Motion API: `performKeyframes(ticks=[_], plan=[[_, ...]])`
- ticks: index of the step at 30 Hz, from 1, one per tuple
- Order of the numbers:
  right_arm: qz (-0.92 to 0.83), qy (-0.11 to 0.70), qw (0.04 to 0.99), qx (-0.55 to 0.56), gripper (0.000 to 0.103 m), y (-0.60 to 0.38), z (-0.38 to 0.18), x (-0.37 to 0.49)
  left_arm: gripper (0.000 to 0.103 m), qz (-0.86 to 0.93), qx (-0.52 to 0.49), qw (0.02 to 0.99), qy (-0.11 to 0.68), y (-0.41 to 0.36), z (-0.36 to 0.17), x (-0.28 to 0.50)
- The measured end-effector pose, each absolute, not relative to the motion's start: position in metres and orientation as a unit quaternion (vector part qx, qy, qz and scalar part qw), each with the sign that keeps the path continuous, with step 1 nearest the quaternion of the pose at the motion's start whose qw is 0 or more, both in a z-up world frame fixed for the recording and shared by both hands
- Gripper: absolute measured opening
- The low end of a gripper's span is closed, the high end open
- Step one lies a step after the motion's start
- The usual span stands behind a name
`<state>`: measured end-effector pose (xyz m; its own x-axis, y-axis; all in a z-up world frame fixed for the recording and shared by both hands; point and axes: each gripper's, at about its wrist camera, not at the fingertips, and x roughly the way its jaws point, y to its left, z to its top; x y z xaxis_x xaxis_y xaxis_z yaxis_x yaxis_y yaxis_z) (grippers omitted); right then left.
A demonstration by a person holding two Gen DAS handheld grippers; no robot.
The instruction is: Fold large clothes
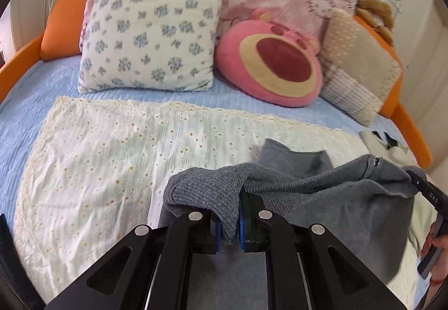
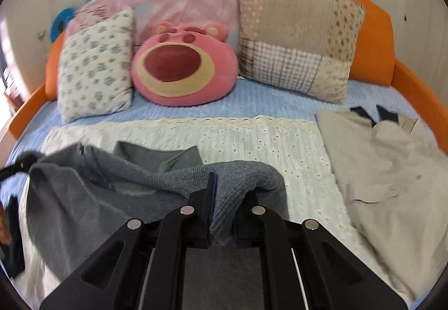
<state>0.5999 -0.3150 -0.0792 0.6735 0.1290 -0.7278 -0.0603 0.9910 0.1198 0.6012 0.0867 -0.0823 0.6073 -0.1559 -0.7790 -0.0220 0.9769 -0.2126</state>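
A grey knit sweater [image 1: 347, 198] hangs between my two grippers above the cream flowered cloth [image 1: 106, 159] spread on the bed. My left gripper [image 1: 228, 215] is shut on one ribbed edge of the sweater, which drapes over its fingers. My right gripper [image 2: 224, 212] is shut on the other ribbed edge of the grey sweater [image 2: 92, 198]. The right gripper [image 1: 428, 192] also shows at the right edge of the left wrist view, with a hand on its handle. A folded-over grey part lies on the cream cloth [image 2: 252, 136] behind the hem.
A floral pillow [image 1: 151, 30], a pink bear cushion [image 1: 268, 58] and a patchwork pillow [image 2: 296, 35] lean at the head of the blue-sheeted bed [image 1: 25, 91]. A beige garment [image 2: 386, 178] lies on the right. An orange bed frame [image 2: 372, 38] rings the mattress.
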Motion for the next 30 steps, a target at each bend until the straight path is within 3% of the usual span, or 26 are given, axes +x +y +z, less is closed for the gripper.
performKeyframes(ticks=[9,17,21,22,23,24,25,26,27,28,29,30], plan=[[0.029,0.437,0.898,0.038,0.009,-0.3,-0.134,0.639,0.014,-0.008,-0.155,0.862,0.484,0.103,-0.148,0.64],[0.006,0.438,0.897,0.053,0.01,-0.303,-0.168,0.645,0.016,0.005,-0.119,0.879,0.462,0.091,-0.169,0.646],[-0.009,0.428,0.904,0.027,0.016,-0.293,-0.184,0.644,0.019,0.023,-0.08,0.886,0.457,0.08,-0.178,0.647],[-0.014,0.44,0.898,0.016,0.016,-0.289,-0.188,0.646,0.027,0.03,-0.078,0.892,0.444,0.079,-0.174,0.644],[-0.018,0.451,0.892,0.012,0.017,-0.288,-0.189,0.648,0.05,0.036,-0.078,0.897,0.434,0.079,-0.169,0.641],[-0.02,0.456,0.89,0.012,0.02,-0.288,-0.189,0.649,0.064,0.042,-0.081,0.903,0.42,0.08,-0.162,0.637],[-0.018,0.463,0.886,0.019,0.023,-0.289,-0.184,0.648,0.092,0.048,-0.085,0.91,0.404,0.081,-0.153,0.633],[-0.008,0.461,0.887,0.033,0.039,-0.292,-0.179,0.646,0.096,0.052,-0.097,0.921,0.373,0.086,-0.138,0.624],[0.001,0.456,0.889,0.049,0.067,-0.296,-0.171,0.644,0.096,0.048,-0.109,0.926,0.357,0.09,-0.127,0.619],[0.002,0.449,0.891,0.059,0.084,-0.3,-0.162,0.642,0.096,0.045,-0.121,0.928,0.349,0.094,-0.115,0.615],[-0.003,0.436,0.898,0.061,0.096,-0.304,-0.151,0.638,0.096,0.041,-0.128,0.928,0.347,0.096,-0.106,0.614],[-0.007,0.412,0.909,0.061,0.095,-0.31,-0.134,0.632,0.096,0.032,-0.133,0.928,0.347,0.098,-0.097,0.612]])
